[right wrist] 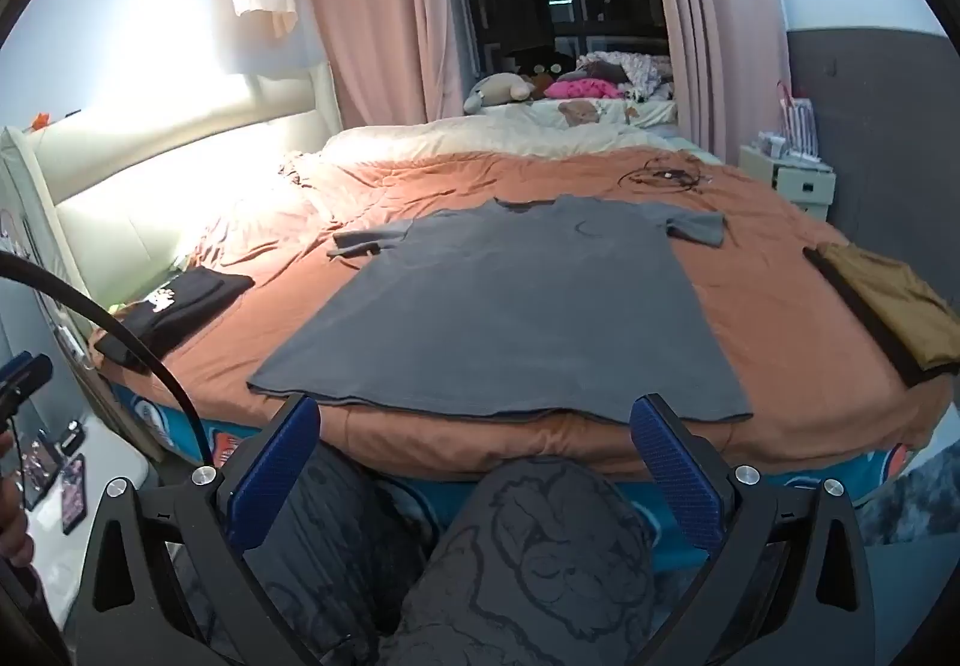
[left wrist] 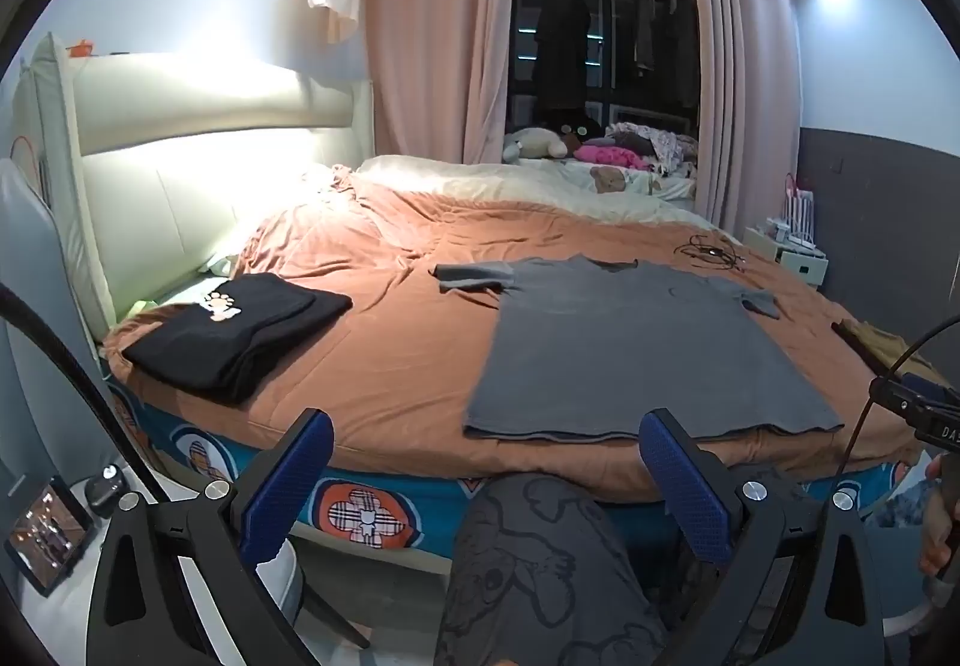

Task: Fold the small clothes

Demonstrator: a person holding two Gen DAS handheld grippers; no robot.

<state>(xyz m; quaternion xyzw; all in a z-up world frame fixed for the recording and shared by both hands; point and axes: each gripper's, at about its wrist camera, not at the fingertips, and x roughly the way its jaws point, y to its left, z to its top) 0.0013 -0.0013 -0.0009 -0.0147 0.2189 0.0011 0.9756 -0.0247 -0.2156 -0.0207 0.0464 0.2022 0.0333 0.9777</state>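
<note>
A grey T-shirt (left wrist: 630,342) lies spread flat on the orange bedspread (left wrist: 384,360), hem toward me, both sleeves out; it also shows in the right wrist view (right wrist: 510,306). My left gripper (left wrist: 486,444) is open and empty, held off the bed's near edge, below the shirt's hem and left of its middle. My right gripper (right wrist: 474,426) is open and empty, just short of the hem (right wrist: 498,414), centred on it. Both have blue pads (right wrist: 672,462).
A folded black garment (left wrist: 234,336) lies on the bed's left side, also seen in the right wrist view (right wrist: 180,300). A folded brown garment (right wrist: 888,300) lies at the right edge. Black cables (right wrist: 666,177) lie beyond the shirt. My patterned knee (right wrist: 540,546) is below the grippers.
</note>
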